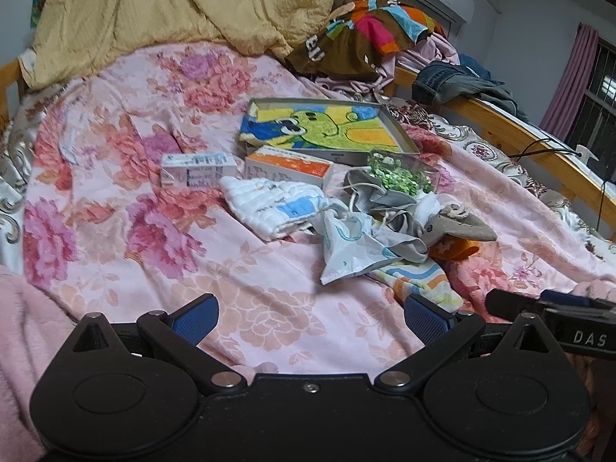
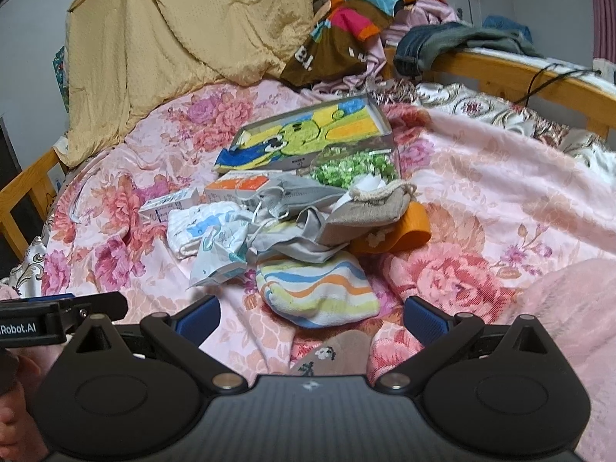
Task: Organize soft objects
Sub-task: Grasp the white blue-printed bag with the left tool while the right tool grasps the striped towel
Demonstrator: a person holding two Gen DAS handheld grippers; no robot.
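Note:
A heap of soft things lies mid-bed: a white quilted cloth (image 1: 269,202) (image 2: 192,227), a grey face mask (image 1: 389,200) (image 2: 304,196), a beige drawstring pouch (image 1: 458,225) (image 2: 369,208), a striped towel (image 1: 419,281) (image 2: 319,288) and a crumpled plastic bag (image 1: 350,246) (image 2: 219,254). Behind them sits a shallow box (image 1: 389,115) (image 2: 385,115) holding a cartoon towel (image 1: 319,127) (image 2: 308,134). My left gripper (image 1: 310,321) is open above bare bedspread, short of the pile. My right gripper (image 2: 312,319) is open, the striped towel just beyond its fingers.
Two small cartons (image 1: 198,169) (image 1: 288,167) lie left of the pile, a green beaded item (image 1: 396,173) and an orange cup (image 2: 408,227) to the right. A yellow quilt (image 1: 173,11) and clothes (image 1: 369,34) are piled at the head. A wooden rail (image 1: 512,131) runs along the right.

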